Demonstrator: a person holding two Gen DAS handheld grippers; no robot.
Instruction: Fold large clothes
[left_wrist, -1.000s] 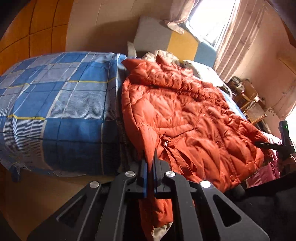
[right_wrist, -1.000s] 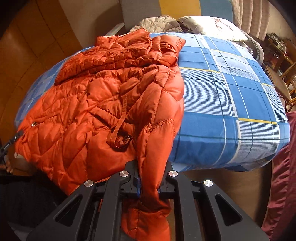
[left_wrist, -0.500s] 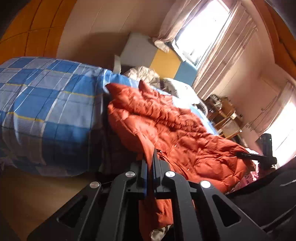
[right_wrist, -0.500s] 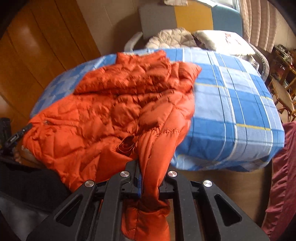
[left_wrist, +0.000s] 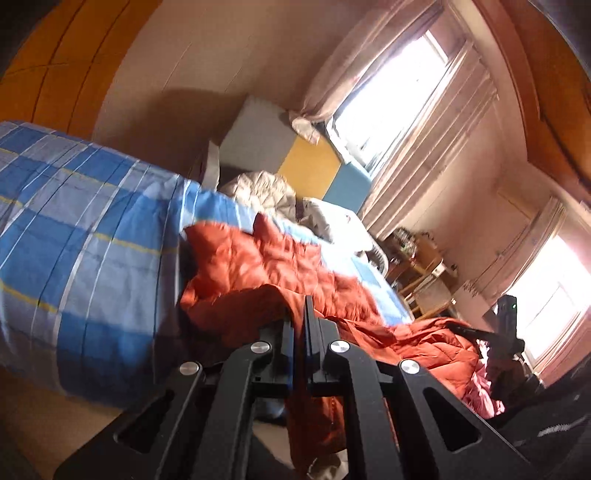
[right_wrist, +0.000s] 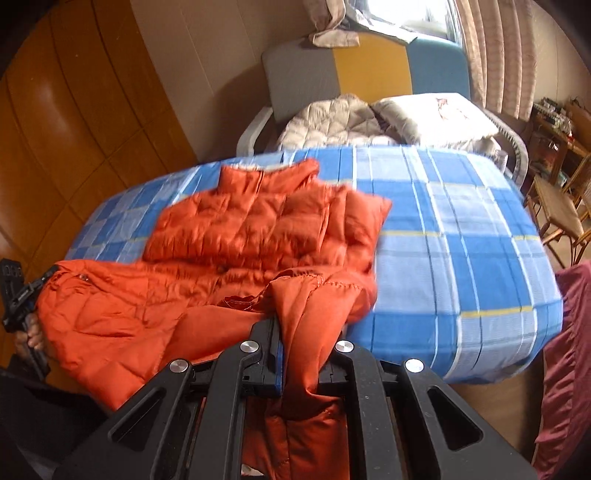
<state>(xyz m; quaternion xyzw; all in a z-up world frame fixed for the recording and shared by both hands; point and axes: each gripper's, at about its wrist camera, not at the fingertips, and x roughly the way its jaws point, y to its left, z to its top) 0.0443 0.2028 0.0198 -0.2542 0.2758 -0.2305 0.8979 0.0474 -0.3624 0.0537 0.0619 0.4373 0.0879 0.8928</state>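
An orange quilted puffer jacket (right_wrist: 258, 229) lies on a bed with a blue checked sheet (right_wrist: 461, 251); its collar end rests flat on the far part and its lower part is lifted off the near edge. It also shows in the left wrist view (left_wrist: 266, 266). My left gripper (left_wrist: 300, 314) is shut on one lower corner of the jacket. My right gripper (right_wrist: 301, 325) is shut on the other lower corner, with fabric hanging below the jaws. Each gripper shows small in the other's view: the right one (left_wrist: 506, 325), the left one (right_wrist: 18, 295).
A beige quilted garment (right_wrist: 332, 122) and a white pillow (right_wrist: 432, 114) lie at the head of the bed before a grey, yellow and blue headboard (right_wrist: 369, 66). Wooden wall panels (right_wrist: 74, 129) stand left. A wicker chair (right_wrist: 561, 206) and a maroon cloth (right_wrist: 565, 350) are right.
Both grippers have risen and tilted up with the jacket's lower edge. The lower half of the jacket has come up off the bed and towards the collar. Both stayed shut.
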